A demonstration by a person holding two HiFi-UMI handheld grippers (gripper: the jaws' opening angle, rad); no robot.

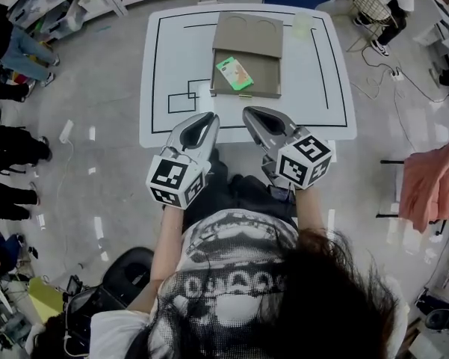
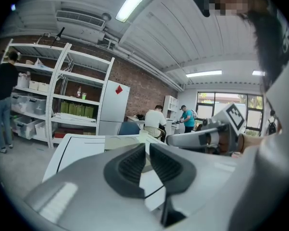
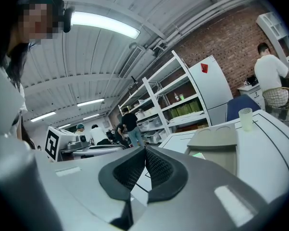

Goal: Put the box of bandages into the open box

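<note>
**Green-and-orange bandage box (image 1: 234, 73) lies inside the brown cardboard open box (image 1: 263, 75)**

This open box stands on the white table (image 1: 317, 88). The left hand-held gripper (image 1: 209, 118) and the right hand-held gripper (image 1: 248, 114) hover at the table's near edge, each with jaws together, holding nothing.
</note>
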